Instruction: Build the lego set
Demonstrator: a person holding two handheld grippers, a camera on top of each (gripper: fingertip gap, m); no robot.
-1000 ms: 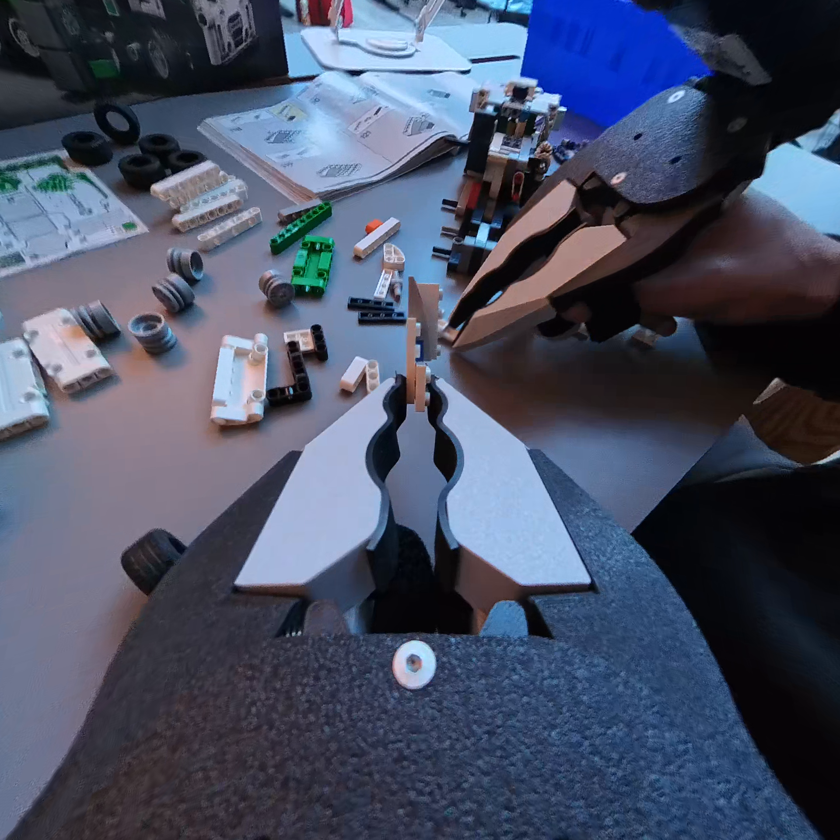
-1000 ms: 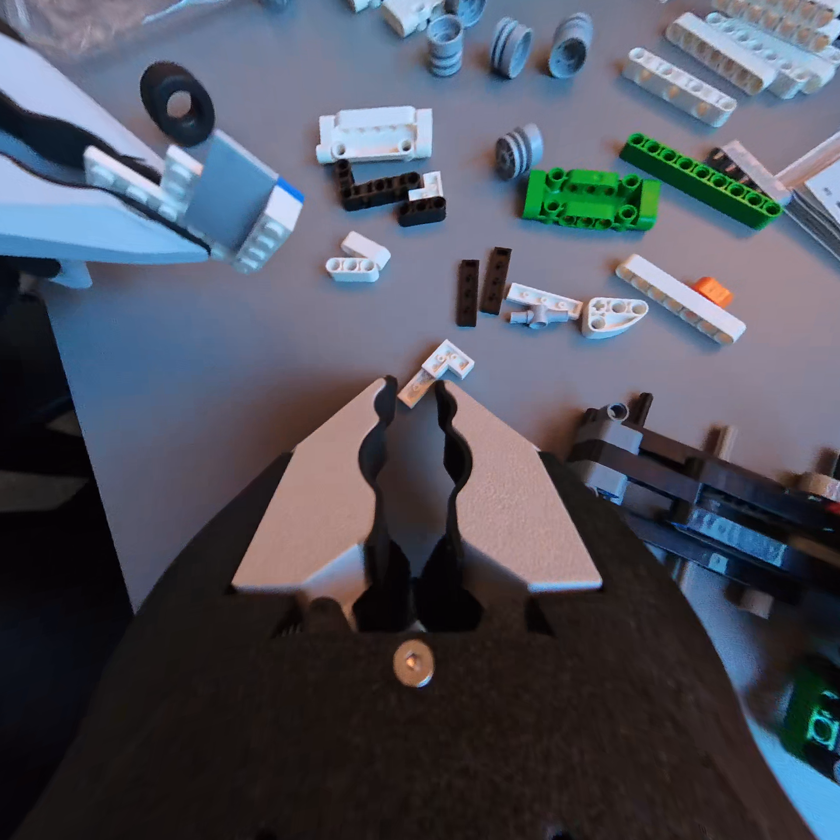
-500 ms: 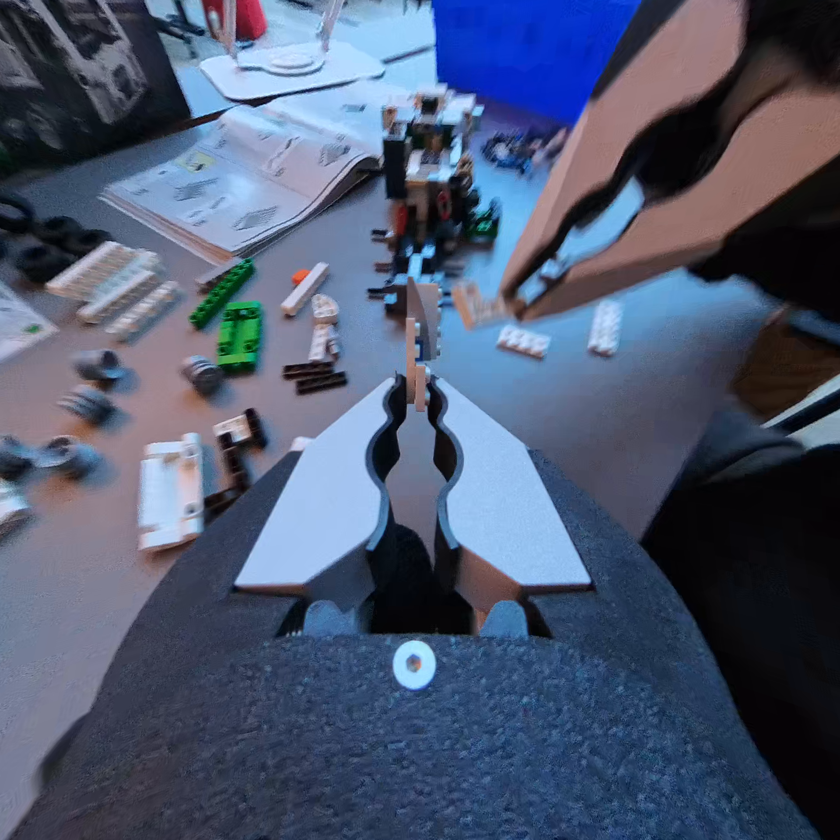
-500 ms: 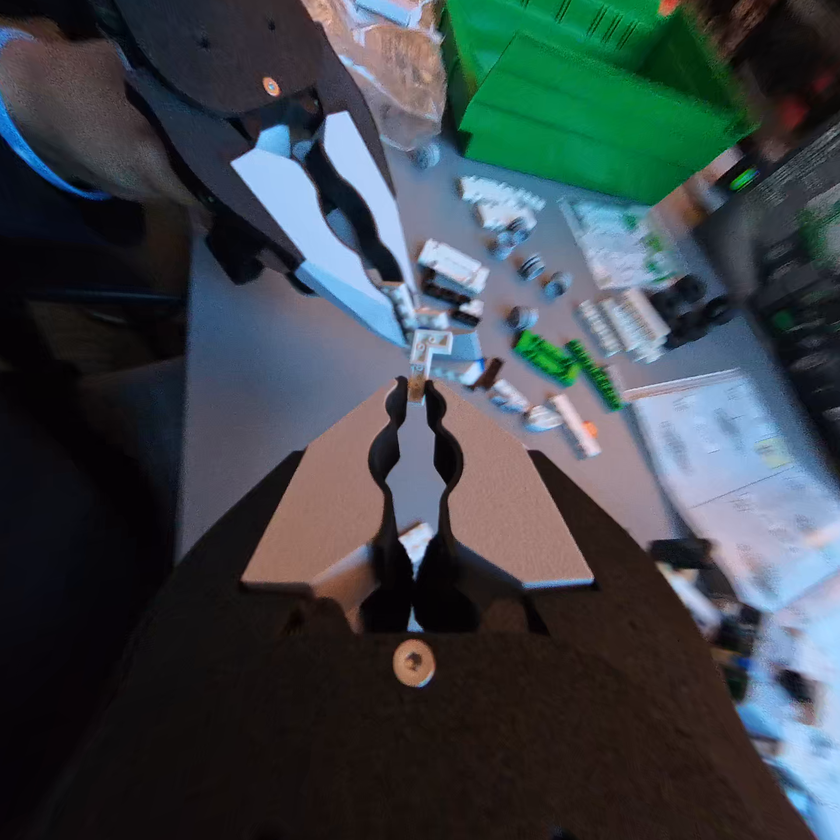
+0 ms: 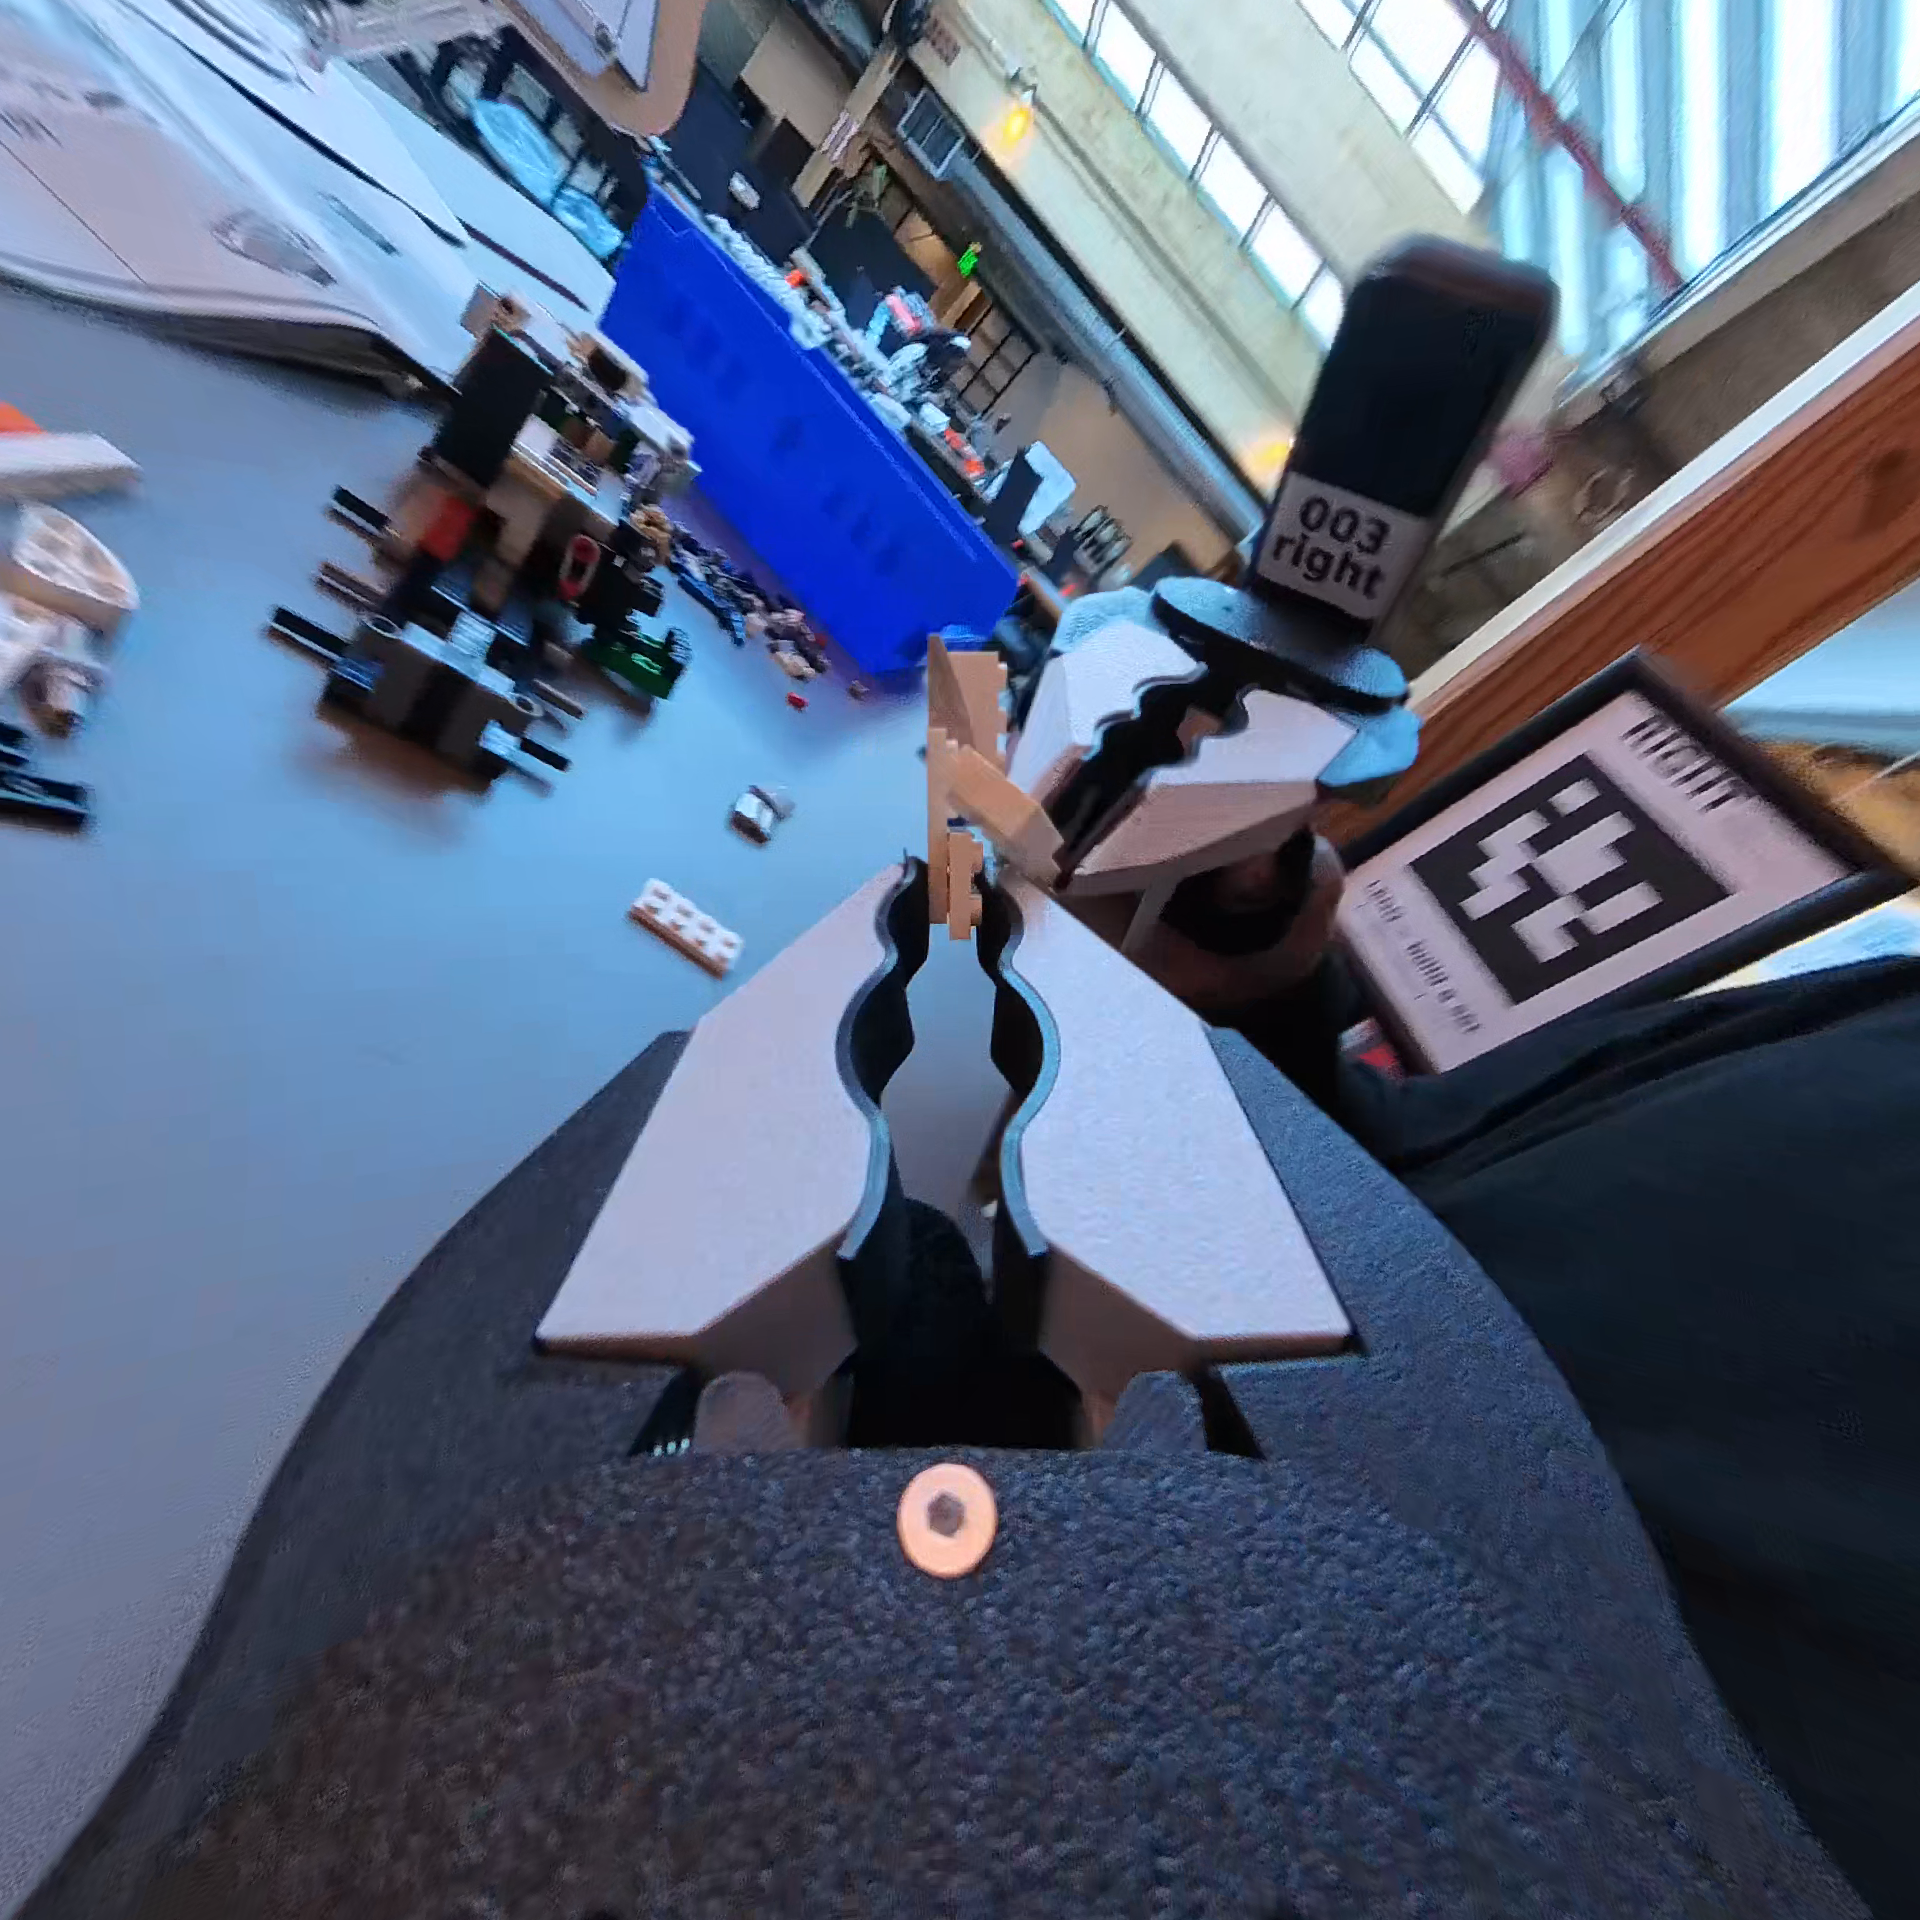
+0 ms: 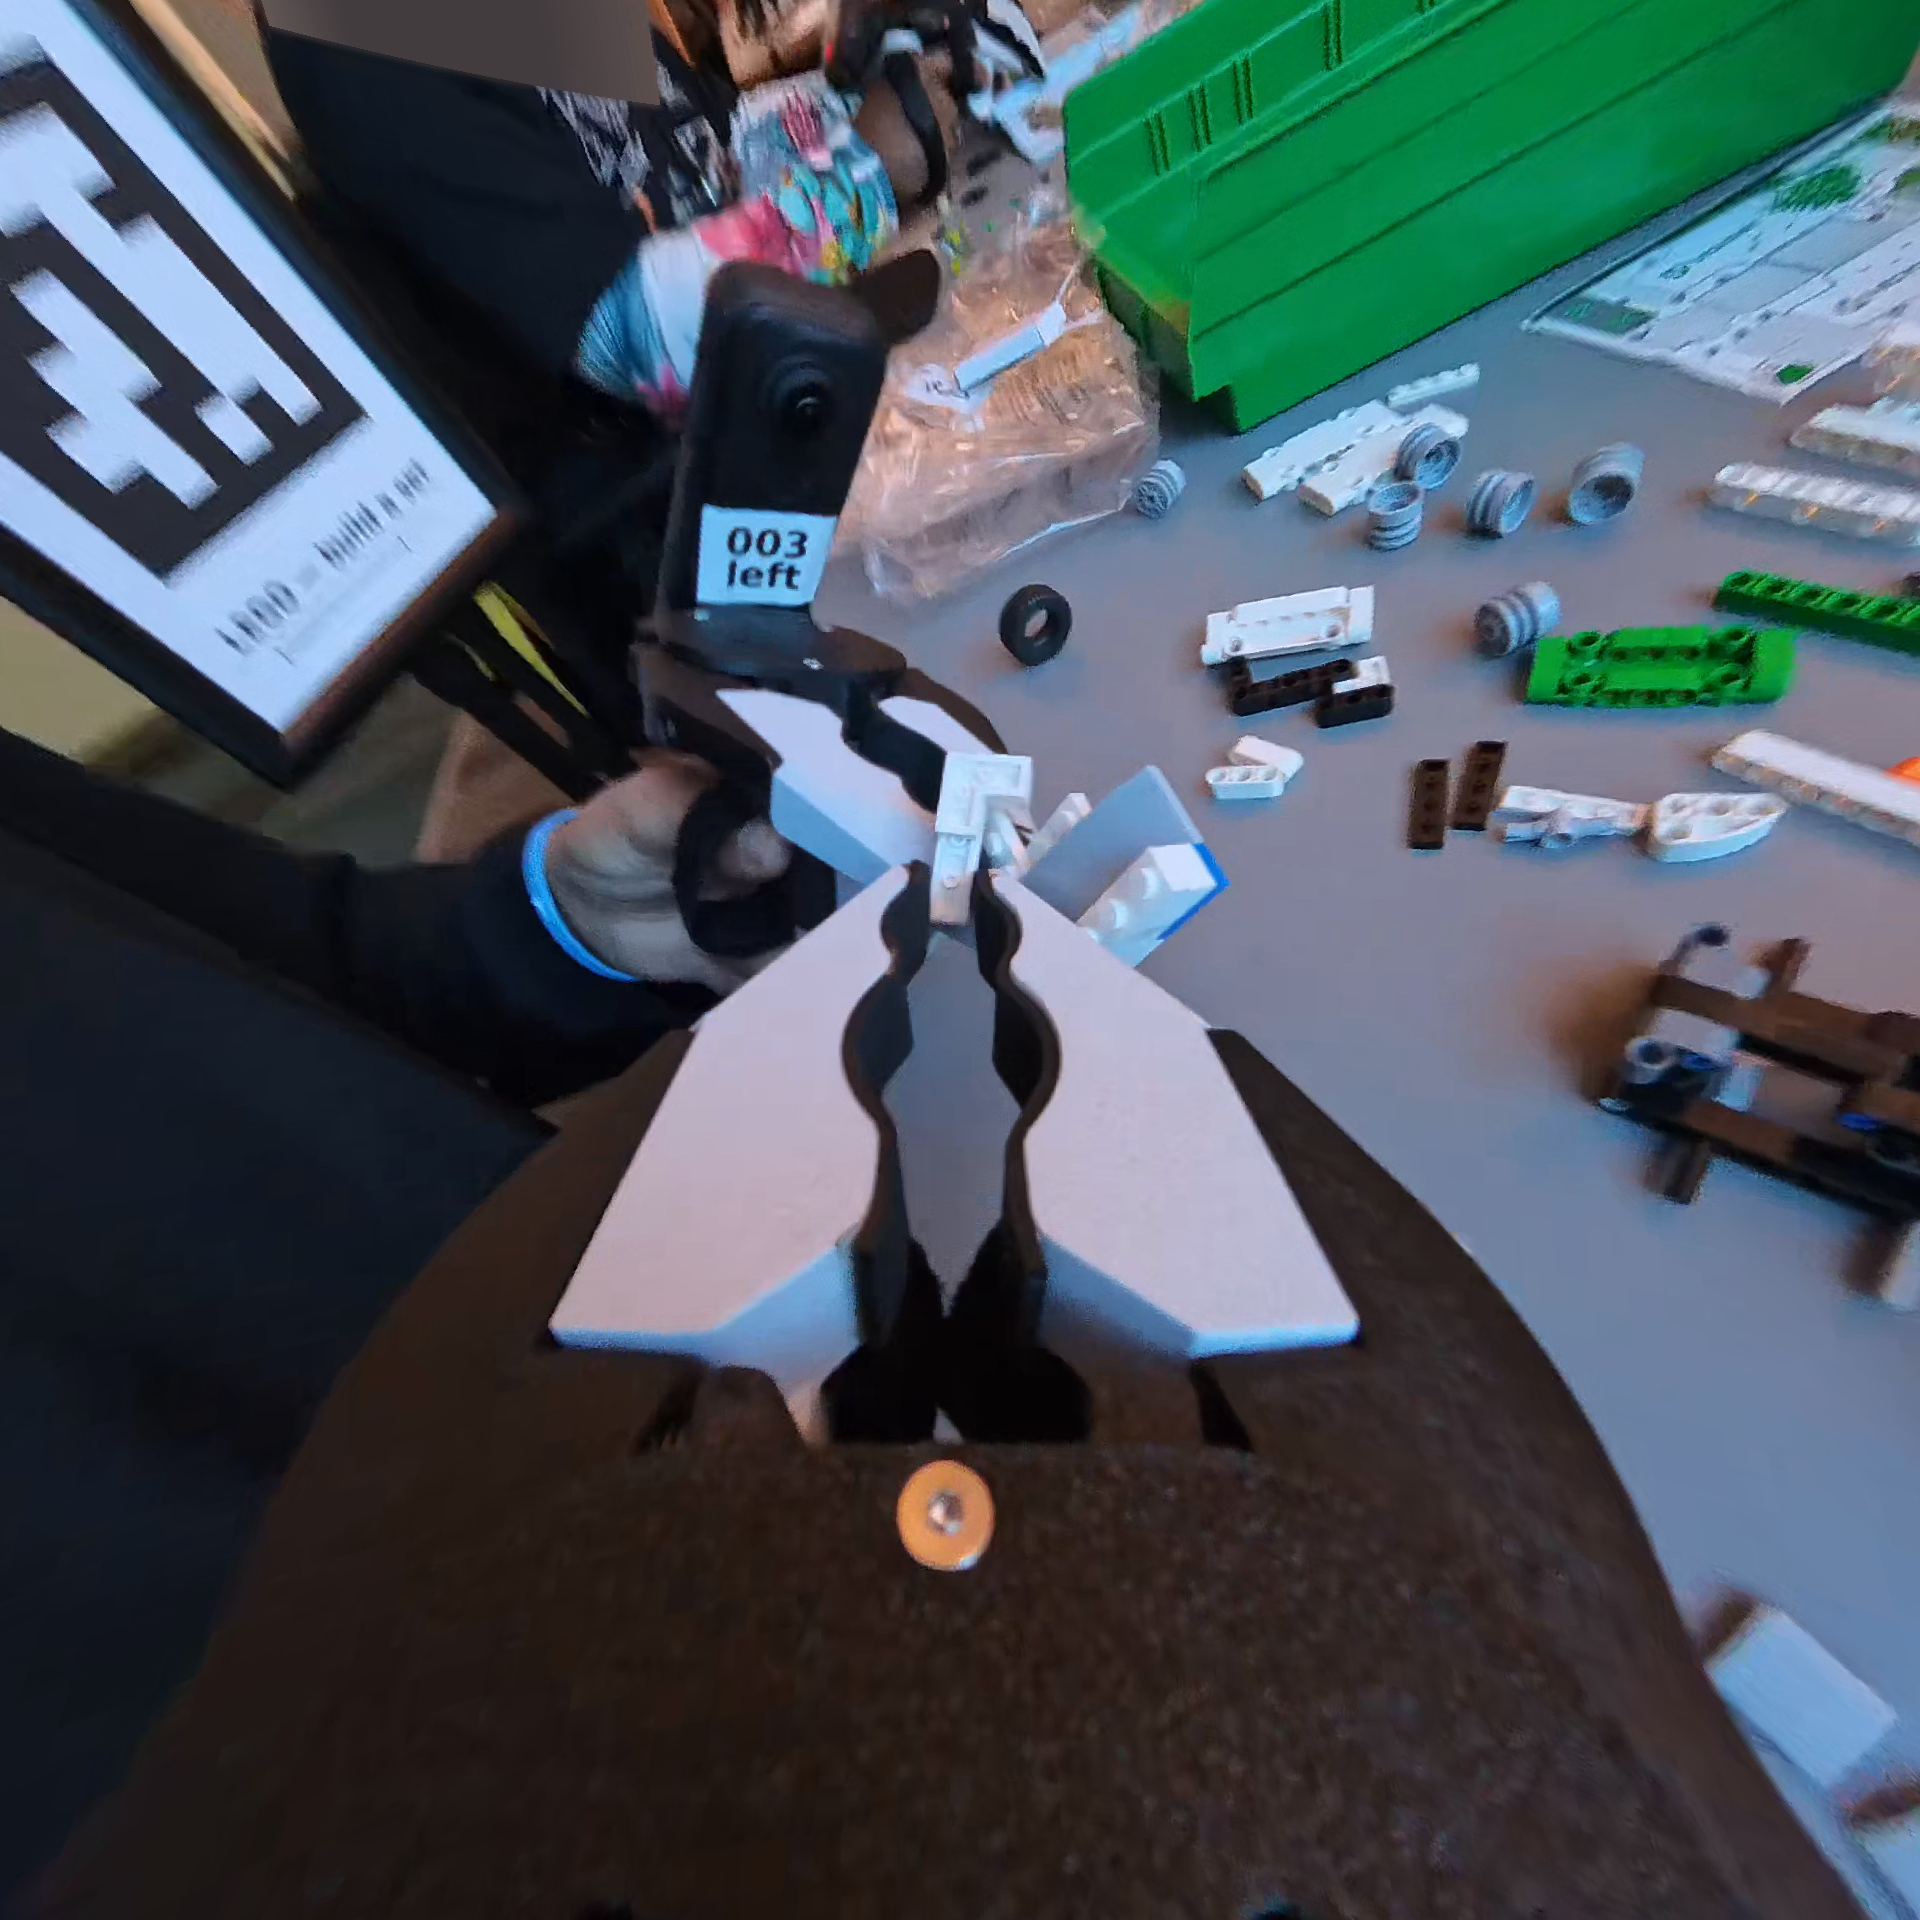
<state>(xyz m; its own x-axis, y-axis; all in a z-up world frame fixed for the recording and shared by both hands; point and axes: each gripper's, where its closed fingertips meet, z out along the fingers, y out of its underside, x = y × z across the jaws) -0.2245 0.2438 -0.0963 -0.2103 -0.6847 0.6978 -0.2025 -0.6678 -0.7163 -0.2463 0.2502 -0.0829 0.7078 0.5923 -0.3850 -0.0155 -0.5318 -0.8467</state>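
Two grippers meet mid-frame, both lifted off the grey table [image 6: 1351, 1039]. Left gripper [image 5: 954, 896] is clamped on a small white-and-grey brick assembly [image 5: 961, 790] that sticks up from its tips at frame centre; in the right wrist view the same assembly [image 6: 1138, 868] shows its grey panel, white studded bricks and a blue edge, just right of centre. Right gripper [image 6: 951, 896] is pinched on a white L-shaped piece [image 6: 971, 816], held upright at centre frame, touching or just beside the assembly; contact unclear. A hand [image 6: 634, 883] with a blue wristband grips the left gripper's handle, centre left.

Loose parts lie on the right side of the right wrist view: green flat piece [image 6: 1657, 667], black tyre [image 6: 1036, 623], grey wheel hubs [image 6: 1517, 618], two black strips [image 6: 1455, 792]. Dark partly built model [image 6: 1787, 1091] sits lower right. Green bin [image 6: 1455, 177] upper right. In the left wrist view a white four-stud plate [image 5: 686, 925] lies left of centre and a blue bin [image 5: 800, 468] is upper centre.
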